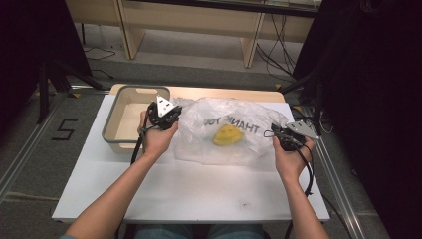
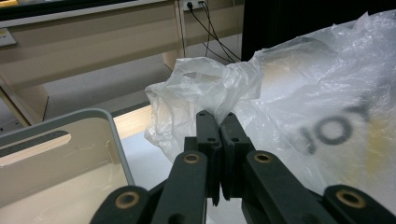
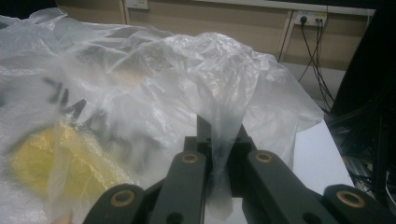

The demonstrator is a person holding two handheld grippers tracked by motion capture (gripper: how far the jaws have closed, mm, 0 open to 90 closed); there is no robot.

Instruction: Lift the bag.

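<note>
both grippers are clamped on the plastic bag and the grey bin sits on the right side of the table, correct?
Not quite. The grey bin sits on the left side of the table, beside the left gripper, as the high view shows. The rest holds: the left gripper and the right gripper are both clamped on the plastic bag.

On the table [image 1: 199, 194], the bag [image 1: 234, 144] lies at the middle, toward the far edge. The bin [image 1: 110, 119] sits just left of it, apparently touching. The left gripper [image 1: 166, 117] is at the bag's left edge, the right gripper [image 1: 278, 134] at its right edge. A desk [image 1: 199, 20] stands on the floor beyond the table.
</note>
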